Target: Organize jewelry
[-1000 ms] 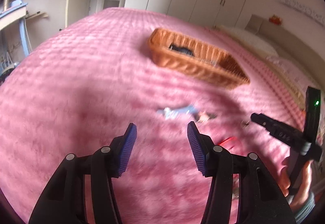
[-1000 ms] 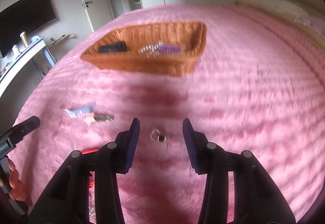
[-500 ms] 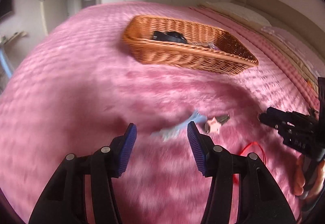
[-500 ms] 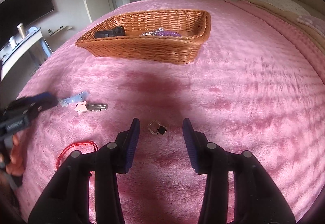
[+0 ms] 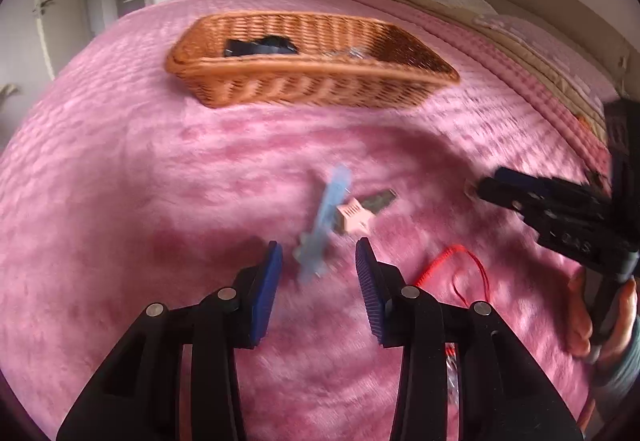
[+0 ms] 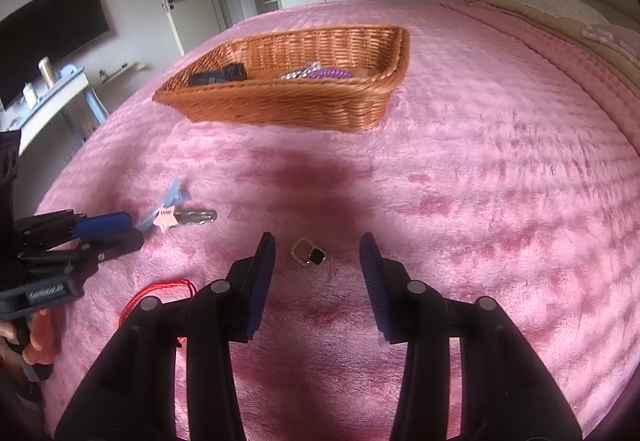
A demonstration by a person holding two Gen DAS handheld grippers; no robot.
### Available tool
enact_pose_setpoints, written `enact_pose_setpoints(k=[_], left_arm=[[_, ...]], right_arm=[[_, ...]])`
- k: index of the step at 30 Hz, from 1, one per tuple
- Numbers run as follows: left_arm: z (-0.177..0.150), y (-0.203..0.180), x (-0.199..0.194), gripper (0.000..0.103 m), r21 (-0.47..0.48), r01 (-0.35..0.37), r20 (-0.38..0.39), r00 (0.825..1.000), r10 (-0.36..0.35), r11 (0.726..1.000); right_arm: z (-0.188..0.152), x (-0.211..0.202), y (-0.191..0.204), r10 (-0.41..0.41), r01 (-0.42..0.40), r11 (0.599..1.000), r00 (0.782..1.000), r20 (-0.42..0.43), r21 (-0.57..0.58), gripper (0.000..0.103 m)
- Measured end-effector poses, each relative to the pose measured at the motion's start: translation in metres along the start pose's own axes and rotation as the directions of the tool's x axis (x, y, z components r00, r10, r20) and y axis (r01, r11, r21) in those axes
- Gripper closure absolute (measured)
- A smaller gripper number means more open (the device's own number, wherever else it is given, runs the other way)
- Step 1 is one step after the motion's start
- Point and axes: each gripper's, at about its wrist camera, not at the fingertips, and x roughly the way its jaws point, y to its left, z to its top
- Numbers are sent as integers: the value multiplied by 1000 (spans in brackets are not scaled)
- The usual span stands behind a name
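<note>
The right gripper (image 6: 317, 261) hangs low over the pink bed (image 6: 480, 201) with its jaws spread wide, gripping nothing; the ring (image 6: 308, 251) lies on the blanket in the gap just ahead of its fingertips, much as it did half a second ago, though it now sits a little closer in. The left gripper (image 5: 319, 265) is likewise released, and it has moved forward since the earlier frame: the blue hair clip (image 5: 326, 225), which then lay ahead of it, now stands blurred right between its fingertips, not yet pinched. Just beyond the clip, touching it, lies the pink star hair clip (image 5: 354, 217) with its silver prong pointing away to the right. The red cord (image 5: 452, 269) loops on the blanket to the right of the blue clip, between the two grippers. Farthest off, well beyond the ring, sits the wicker basket (image 6: 288, 105), holding a black item (image 6: 218, 75) at its left end and a purple coil hair tie (image 6: 326, 73) with something silvery beside it.
</note>
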Motion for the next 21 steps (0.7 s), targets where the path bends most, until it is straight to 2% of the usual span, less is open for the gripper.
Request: enact_pose_setpoints(k=[5, 7, 8, 10, 12, 14, 15, 17, 21], left_arm=[[5, -4, 17, 70, 39, -23, -42, 999, 25, 999], [3, -12, 18, 78, 78, -52, -38, 998, 55, 996], [2, -14, 17, 87, 89, -61, -36, 997, 64, 994], [0, -16, 15, 87, 83, -98, -23, 995, 100, 992], [-2, -14, 11, 87, 53, -145, -7, 989, 146, 988], [-5, -4, 6, 87, -30, -167, -3, 986, 167, 985], [-8, 3, 3, 87, -75, -163, 1, 987, 163, 984], [-11, 12, -1, 87, -118, -153, 14, 988, 155, 981], [-14, 16, -2, 87, -141, -130, 28, 990, 135, 981]], right_arm=[[0, -2, -7, 7, -7, 999, 1000, 8, 34, 62], [-1, -3, -10, 7, -8, 999, 1000, 13, 48, 62], [-1, -3, -11, 7, -8, 999, 1000, 15, 54, 62], [-1, -5, -14, 4, -6, 998, 1000, 24, 68, 62], [-2, -8, -16, 0, -3, 998, 999, 38, 70, 62], [-3, -10, -12, 14, -16, 999, 999, 44, 50, 62], [-4, -10, -6, 29, -29, 999, 999, 34, 17, 62], [-5, -5, 0, -1, 1, 1000, 1000, 4, -14, 62], [-5, 3, -2, -10, 10, 1000, 999, -36, -2, 62]])
